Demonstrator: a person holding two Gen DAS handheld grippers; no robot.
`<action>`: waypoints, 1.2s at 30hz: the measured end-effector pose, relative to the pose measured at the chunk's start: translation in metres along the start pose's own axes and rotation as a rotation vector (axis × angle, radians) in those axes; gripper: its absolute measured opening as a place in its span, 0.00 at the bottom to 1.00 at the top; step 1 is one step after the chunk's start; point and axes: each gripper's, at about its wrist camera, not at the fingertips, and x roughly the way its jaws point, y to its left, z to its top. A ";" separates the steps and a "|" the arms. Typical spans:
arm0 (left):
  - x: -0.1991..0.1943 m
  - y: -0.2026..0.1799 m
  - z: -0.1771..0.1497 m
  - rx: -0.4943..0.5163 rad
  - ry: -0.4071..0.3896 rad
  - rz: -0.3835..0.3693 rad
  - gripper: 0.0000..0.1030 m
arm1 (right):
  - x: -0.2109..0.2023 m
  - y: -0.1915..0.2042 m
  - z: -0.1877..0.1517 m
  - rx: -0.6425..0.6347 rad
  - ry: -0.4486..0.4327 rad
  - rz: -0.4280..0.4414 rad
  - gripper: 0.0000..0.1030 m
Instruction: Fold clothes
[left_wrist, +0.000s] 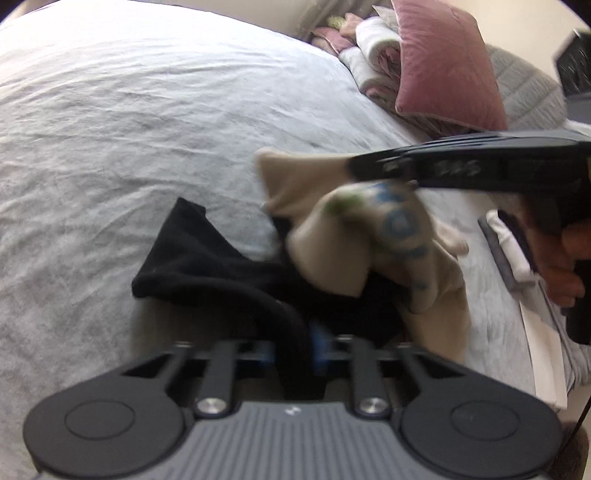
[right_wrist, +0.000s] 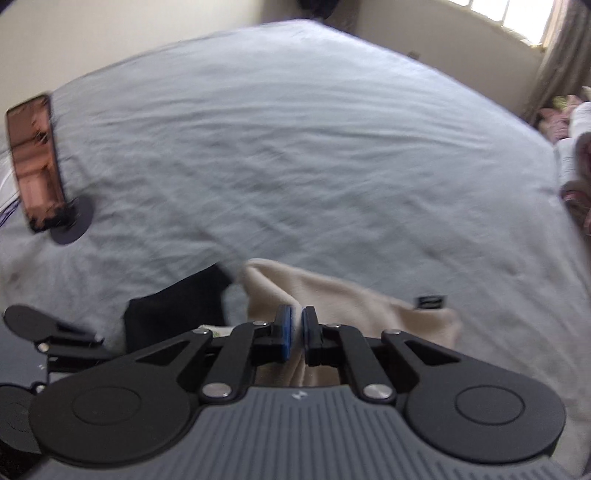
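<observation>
A black garment (left_wrist: 184, 258) lies crumpled on the grey bed sheet (left_wrist: 147, 129). My left gripper (left_wrist: 295, 343) is shut on a fold of it, with black cloth running between the blue pads. A beige garment (left_wrist: 325, 236) with a blue and green print hangs bunched above the black one. My right gripper (left_wrist: 356, 168) comes in from the right and pinches its upper edge. In the right wrist view my right gripper (right_wrist: 297, 332) is shut on a thin beige fold, with the beige garment (right_wrist: 351, 306) spreading ahead and the black garment (right_wrist: 177, 306) to its left.
A pink pillow (left_wrist: 443, 62) and rolled bedding (left_wrist: 373, 51) are piled at the far right of the bed. A phone on a round-based stand (right_wrist: 33, 162) stands at the bed's left side. A window (right_wrist: 509, 11) and a curtain (right_wrist: 561, 55) are beyond.
</observation>
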 end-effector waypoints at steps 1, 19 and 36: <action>-0.003 0.001 0.002 -0.011 -0.029 0.030 0.07 | -0.005 -0.007 0.001 0.011 -0.020 -0.025 0.06; -0.016 0.005 0.030 -0.142 -0.274 0.244 0.45 | -0.049 -0.123 0.000 0.282 -0.205 -0.424 0.06; 0.038 -0.086 0.016 0.048 -0.369 0.027 0.63 | -0.133 -0.076 -0.028 0.246 -0.277 -0.226 0.06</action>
